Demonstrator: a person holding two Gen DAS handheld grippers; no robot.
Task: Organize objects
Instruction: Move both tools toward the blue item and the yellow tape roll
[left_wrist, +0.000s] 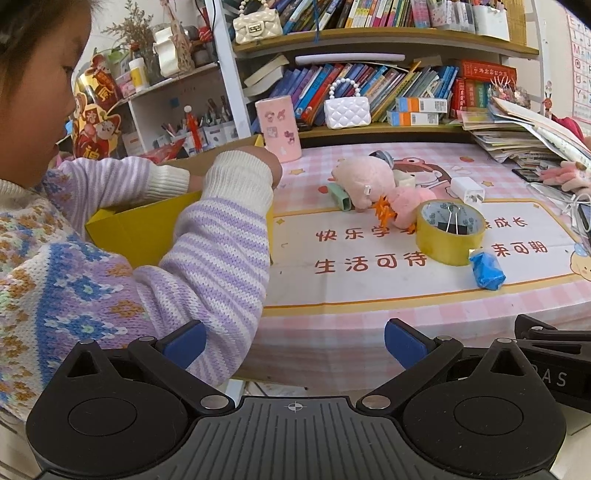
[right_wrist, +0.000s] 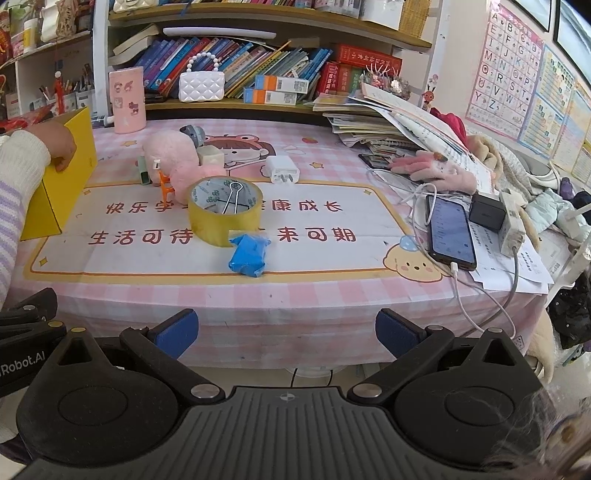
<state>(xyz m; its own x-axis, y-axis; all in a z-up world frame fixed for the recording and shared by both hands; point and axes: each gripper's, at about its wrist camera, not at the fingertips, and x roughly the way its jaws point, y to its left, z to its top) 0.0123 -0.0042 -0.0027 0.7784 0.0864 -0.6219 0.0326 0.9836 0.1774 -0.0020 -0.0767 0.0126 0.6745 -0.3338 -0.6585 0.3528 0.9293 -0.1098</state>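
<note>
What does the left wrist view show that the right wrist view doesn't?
Only the left wrist view shows the child's face and patterned sweater. Only the right wrist view shows the phone on its cable, the black charger and the alphabet poster. Both show the tape roll with a binder clip, the blue packet, the yellow box, and open, empty tongs: left, right.

The right gripper (right_wrist: 284, 334) is hovering at the near edge of the table (right_wrist: 314, 306), its fingers (right_wrist: 177, 332) spread wide with nothing between them. A tape roll (right_wrist: 224, 210) is sitting mid-table, touching a blue packet (right_wrist: 249, 254). A child's hand (right_wrist: 61, 147) is gripping a yellow box (right_wrist: 70, 173).
</note>
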